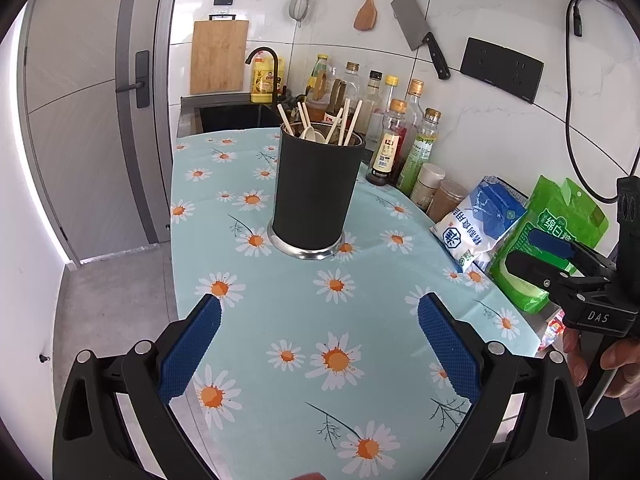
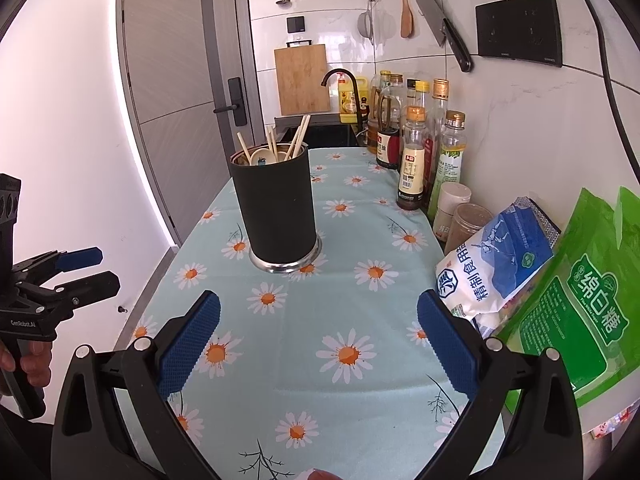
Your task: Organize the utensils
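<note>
Daisy tablecloth (image 1: 320, 312): utensil holder (image 1: 316, 192) upright, ahead of both spread, empty tongs (image 1: 320, 344).

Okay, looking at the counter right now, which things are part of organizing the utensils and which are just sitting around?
Part of the job:
black holder
chopsticks standing in it
spoons inside it
left tool, open and empty
right tool, open and empty

Just sitting around:
sauce bottles
blue salt bag
green sugar bag
cleaver on the wall
cutting board

black holder (image 1: 316, 192) upright, holding chopsticks (image 1: 352, 122), spoons (image 1: 310, 133).
</note>
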`<control>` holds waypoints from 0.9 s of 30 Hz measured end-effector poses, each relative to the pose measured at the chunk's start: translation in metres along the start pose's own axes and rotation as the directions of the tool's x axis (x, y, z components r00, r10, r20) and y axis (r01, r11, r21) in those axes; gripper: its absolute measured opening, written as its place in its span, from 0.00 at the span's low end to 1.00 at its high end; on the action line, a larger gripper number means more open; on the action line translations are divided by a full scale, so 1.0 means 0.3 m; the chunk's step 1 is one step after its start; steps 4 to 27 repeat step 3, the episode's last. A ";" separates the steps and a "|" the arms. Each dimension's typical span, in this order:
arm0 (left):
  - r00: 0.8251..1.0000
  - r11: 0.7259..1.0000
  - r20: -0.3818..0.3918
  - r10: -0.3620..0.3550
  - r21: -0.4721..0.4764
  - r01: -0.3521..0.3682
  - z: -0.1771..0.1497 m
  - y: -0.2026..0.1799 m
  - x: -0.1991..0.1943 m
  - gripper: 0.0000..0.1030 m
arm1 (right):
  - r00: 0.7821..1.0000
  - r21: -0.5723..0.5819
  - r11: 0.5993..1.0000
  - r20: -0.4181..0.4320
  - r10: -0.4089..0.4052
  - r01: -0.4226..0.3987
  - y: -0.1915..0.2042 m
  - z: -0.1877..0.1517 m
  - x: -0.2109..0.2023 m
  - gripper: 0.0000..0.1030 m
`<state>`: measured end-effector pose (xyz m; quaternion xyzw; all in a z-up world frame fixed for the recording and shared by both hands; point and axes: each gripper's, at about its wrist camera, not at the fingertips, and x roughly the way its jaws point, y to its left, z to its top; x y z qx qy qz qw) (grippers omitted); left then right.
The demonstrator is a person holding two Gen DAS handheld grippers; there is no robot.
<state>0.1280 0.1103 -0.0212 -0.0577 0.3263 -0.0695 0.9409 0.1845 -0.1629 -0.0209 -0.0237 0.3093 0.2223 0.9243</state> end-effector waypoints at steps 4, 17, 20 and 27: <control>1.000 1.000 0.001 -0.005 -0.001 0.005 -0.002 -0.005 0.000 0.93 | 1.000 0.000 1.000 -0.004 -0.001 0.001 0.001 -0.004 -0.005 0.95; 1.000 1.000 0.001 -0.005 -0.001 0.005 -0.002 -0.005 0.000 0.93 | 1.000 0.000 1.000 -0.004 -0.001 0.001 0.001 -0.004 -0.005 0.95; 1.000 1.000 0.001 -0.005 -0.001 0.005 -0.002 -0.005 0.000 0.93 | 1.000 0.000 1.000 -0.004 -0.001 0.001 0.001 -0.004 -0.005 0.95; 1.000 1.000 0.001 -0.005 -0.001 0.005 -0.002 -0.005 0.000 0.93 | 1.000 0.000 1.000 -0.004 -0.001 0.001 0.001 -0.004 -0.005 0.95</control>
